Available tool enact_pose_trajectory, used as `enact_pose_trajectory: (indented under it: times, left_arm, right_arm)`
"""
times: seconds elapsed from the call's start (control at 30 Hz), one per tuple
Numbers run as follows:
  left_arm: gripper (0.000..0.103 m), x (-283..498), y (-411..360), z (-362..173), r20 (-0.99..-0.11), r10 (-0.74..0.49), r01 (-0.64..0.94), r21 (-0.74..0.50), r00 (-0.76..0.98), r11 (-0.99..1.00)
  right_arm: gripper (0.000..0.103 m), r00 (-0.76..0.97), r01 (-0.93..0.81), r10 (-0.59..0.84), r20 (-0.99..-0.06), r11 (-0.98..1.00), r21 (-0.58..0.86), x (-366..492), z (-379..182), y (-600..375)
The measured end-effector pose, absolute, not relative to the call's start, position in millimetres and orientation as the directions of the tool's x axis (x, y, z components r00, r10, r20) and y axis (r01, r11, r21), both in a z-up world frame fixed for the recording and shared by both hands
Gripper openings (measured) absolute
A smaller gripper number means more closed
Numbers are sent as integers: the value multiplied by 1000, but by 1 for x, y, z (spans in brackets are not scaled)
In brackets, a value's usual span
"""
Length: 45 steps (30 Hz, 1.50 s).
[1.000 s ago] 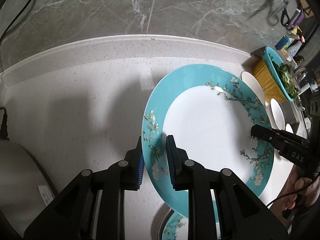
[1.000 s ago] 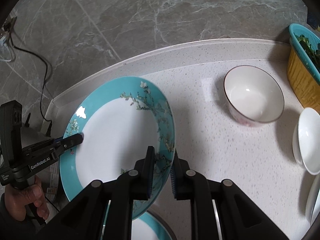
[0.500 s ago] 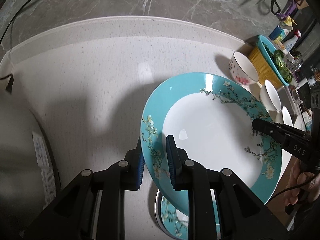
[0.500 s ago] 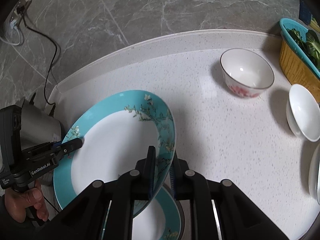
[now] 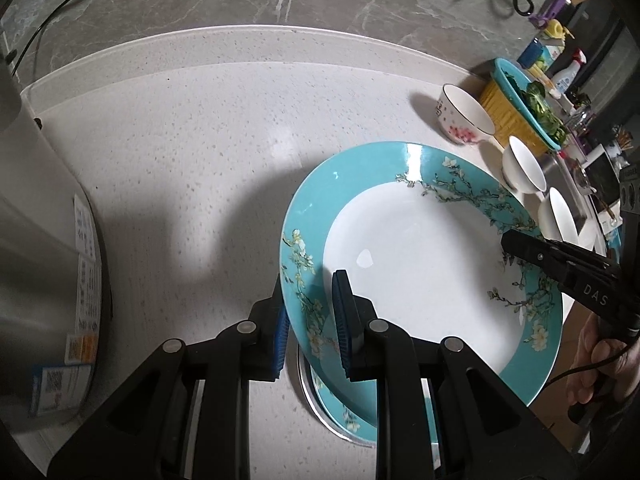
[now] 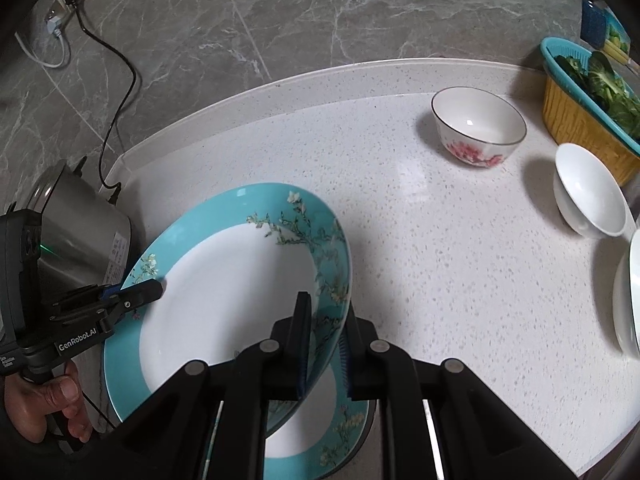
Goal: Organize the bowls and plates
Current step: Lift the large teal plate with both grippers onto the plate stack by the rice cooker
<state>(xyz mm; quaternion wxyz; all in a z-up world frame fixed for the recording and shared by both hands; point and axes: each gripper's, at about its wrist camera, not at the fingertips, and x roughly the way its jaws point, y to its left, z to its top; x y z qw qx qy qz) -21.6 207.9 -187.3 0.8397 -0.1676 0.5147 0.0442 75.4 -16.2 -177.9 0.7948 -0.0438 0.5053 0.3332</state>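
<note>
A large teal-rimmed plate with white centre and blossom pattern hangs above the counter, held from both sides. My left gripper is shut on its left rim; my right gripper is shut on its right rim. In each view the other gripper shows clamped on the far rim. Directly under it lies a second matching plate, mostly hidden. A white bowl with pink flowers stands at the back right, and a plain white bowl nearer.
A steel appliance stands at the left, its cable running to a wall socket. A yellow and teal basket of greens sits at the far right. More white dishes stand at the right edge.
Both grippers carried the plate toward the near edge of the counter; it now hangs over the second teal plate. The appliance came into view at left, and the bowls shifted further away.
</note>
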Motion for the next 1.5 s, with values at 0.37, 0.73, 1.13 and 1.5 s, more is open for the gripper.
enact_pose_trajectory:
  times: [0.37, 0.73, 1.13, 1.5]
  left_arm:
    - [18, -49, 193, -195, -875, -75, -211, -197, 479, 957]
    - [18, -67, 183, -215, -862, -58, -157, -157, 504, 975]
    - [18, -73, 171, -232, -858, -64, -92, -128, 509, 987]
    - [19, -69, 169, -244, -849, -76, -69, -131, 523, 989]
  right_arm:
    - [15, 304, -581, 489, -817, 775, 248, 45, -188, -31]
    - [15, 360, -579, 478, -801, 788, 210, 24, -206, -36]
    - [16, 394, -556, 462, -795, 808, 193, 12, -224, -48]
    - [17, 443, -576, 453, -774, 805, 142, 5, -230, -48]
